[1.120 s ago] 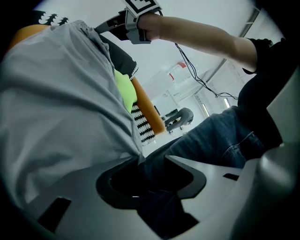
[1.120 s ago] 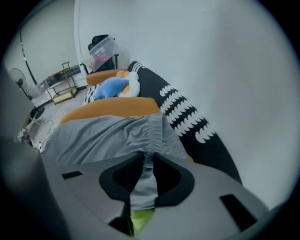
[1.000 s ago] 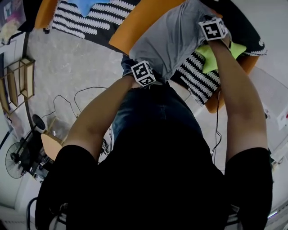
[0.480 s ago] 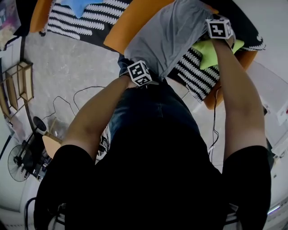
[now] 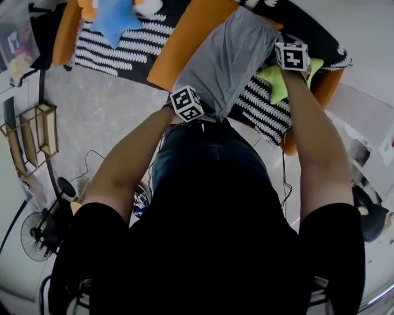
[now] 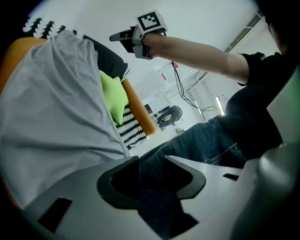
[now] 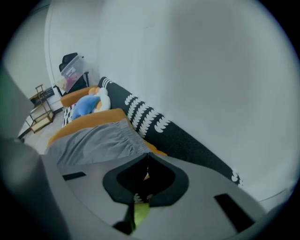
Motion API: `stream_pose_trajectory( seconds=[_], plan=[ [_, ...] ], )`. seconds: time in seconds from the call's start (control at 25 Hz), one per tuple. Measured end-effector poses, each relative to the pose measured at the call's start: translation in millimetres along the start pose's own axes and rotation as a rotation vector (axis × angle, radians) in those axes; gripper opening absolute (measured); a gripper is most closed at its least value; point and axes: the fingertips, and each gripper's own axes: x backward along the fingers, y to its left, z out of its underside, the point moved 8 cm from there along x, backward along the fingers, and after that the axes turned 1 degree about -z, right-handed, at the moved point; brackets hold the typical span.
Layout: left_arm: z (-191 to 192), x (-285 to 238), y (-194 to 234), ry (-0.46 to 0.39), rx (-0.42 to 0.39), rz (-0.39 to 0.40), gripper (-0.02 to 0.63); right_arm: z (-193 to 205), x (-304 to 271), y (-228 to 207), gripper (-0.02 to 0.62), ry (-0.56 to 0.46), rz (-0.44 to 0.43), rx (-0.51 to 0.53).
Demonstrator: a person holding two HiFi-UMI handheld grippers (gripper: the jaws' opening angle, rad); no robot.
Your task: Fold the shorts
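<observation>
Shorts point(image 5: 225, 58): one pair is lying there.
Grippers: two are showing — left gripper point(image 6: 151, 159), right gripper point(image 7: 147, 155).
Star cushions: two are lying about — a blue star point(image 5: 114, 17), a green star point(image 5: 274, 79).
Fan point(image 5: 37, 231): one is standing.
Wooden rack point(image 5: 31, 138): one is standing.

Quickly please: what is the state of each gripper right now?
Left gripper: open, nothing between the jaws.
Right gripper: closed, jaws together beside the shorts; no grip on them visible.

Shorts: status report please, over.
Left hand-held gripper open, empty. Right hand-held gripper shut at the waistband edge, grip unclear. Grey shorts lie flat on orange cushion. Green pillow beside them, not in the way.
</observation>
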Motion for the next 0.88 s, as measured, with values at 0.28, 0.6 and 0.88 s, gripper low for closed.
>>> stream_pose_trajectory(
  seconds=[0.28,0.6,0.88],
  plan=[
    [-60.9,53.3,-3.5,-0.055,-0.057,-0.101,0.179,-5.1,49.4,-10.9,0.009,-0.043,0.008,-0.13],
    [-138.4,125.9,-13.1,-0.221,-0.191,-0.265,0.176,-15.3,108.0,-9.7,0.009,-0.169,0.018,-0.261],
    [-188.7,183.4,-26.5,-0.372,-0.269,-0.328,0.176,-34.1,162.9,-0.7,0.009,-0.295,0.006,-0.262]
  ],
)
